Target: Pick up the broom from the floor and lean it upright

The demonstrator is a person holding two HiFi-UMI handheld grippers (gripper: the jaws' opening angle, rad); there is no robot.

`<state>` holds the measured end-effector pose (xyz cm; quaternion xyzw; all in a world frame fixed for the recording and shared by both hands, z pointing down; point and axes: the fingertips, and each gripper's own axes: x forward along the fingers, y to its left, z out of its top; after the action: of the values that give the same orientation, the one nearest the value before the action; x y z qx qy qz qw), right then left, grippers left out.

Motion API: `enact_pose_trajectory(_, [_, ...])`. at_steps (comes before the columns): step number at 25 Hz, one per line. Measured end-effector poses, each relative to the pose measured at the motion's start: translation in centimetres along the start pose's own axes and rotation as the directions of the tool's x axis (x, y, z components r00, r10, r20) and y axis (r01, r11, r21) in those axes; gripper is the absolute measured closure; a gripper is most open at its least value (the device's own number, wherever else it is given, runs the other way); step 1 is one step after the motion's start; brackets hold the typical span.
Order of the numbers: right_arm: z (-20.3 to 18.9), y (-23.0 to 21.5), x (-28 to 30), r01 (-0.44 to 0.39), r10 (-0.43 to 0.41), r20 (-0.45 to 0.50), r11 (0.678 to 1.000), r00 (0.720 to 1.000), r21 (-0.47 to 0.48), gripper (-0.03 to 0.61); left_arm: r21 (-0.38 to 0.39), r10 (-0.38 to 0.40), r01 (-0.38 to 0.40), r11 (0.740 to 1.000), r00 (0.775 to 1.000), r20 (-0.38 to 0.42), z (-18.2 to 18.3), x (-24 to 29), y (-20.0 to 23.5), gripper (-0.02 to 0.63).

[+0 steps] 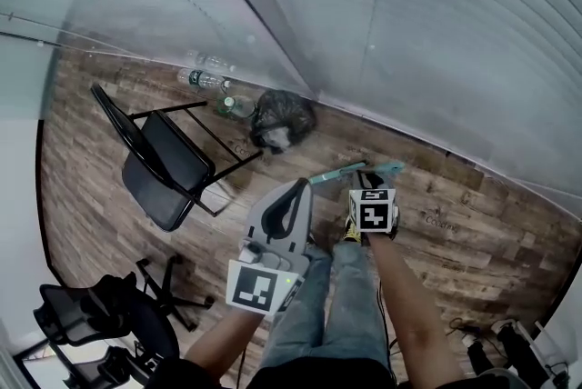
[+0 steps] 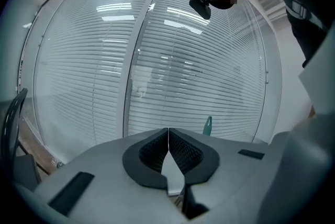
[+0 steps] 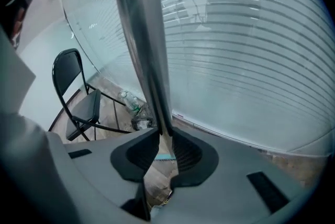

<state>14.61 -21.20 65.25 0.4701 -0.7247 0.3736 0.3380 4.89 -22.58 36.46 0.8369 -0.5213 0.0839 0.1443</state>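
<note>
Step in hand: raising the broom (image 1: 332, 174). I judge this from the handle (image 3: 144, 40) standing steeply in front of the blinded glass wall (image 1: 409, 33), while the teal head (image 1: 391, 166) sits low by the wall's foot.
Right claw (image 3: 165, 139): narrow and closed on the handle, with a pad pressed to each side. From the pads the handle runs up across the wall's slats and out of the top of the right gripper view.
Left claw (image 2: 168, 136): pinched together with nothing between its pads, pointing at the wall. In the head view it (image 1: 293, 196) sits farther out from the wall than the right claw (image 1: 368, 183).
Broom's place: held by one claw, head end near the wall's base. I cannot tell whether the head touches the floor (image 1: 455, 224).
Lean: probably not yet made. The claw seems to carry the handle, and no view shows its top resting on the wall.
Next move calls for: planting the head a little out from the wall's foot and tipping the handle's top onto the wall. The right claw should then ease off slowly, watching for a slide. Glass and floor both look smooth, so the head may skate away from the wall.
Clutter: a folding chair (image 1: 164, 164), a dark bag (image 1: 282, 119) and bottles (image 1: 214, 80) lie along the same wall, apart from the head. The bag is nearest.
</note>
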Motion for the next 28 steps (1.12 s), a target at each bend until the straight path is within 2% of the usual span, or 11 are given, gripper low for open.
enact_pose_trajectory(12, [1.9,-4.9,5.3,0.06,-0.06,-0.005,0.995,0.998,0.074,0.495,0.011,0.023,-0.023,1.0,0.999,-0.033,-0.8,4.2,1.8,0.592])
enact_pose_trajectory(28, [5.9,-7.1,8.1,0.104,-0.107,0.045,0.992,0.993,0.072,0.495,0.03,0.014,-0.012,0.999,0.998,-0.054,-1.0,6.5,2.5,0.592])
